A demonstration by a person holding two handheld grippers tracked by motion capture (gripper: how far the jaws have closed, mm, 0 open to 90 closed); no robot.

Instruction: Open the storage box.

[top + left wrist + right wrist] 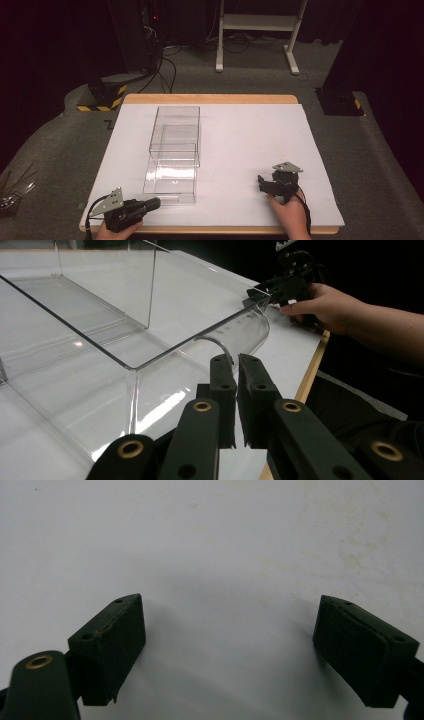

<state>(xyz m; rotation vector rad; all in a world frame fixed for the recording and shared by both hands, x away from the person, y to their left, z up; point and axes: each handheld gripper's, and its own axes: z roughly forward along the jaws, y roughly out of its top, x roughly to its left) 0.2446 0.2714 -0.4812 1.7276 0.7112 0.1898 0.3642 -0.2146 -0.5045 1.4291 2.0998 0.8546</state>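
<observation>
A see-through plastic box sits on the white sheet that covers the desk, a bit left of the middle. The left tool lies low near the front edge of the desk, just beside the near corner of the box. Its jaws are pressed almost together and hold nothing. The right tool is well apart from the box, on the right. Its jaws are spread wide over the bare sheet and hold nothing.
</observation>
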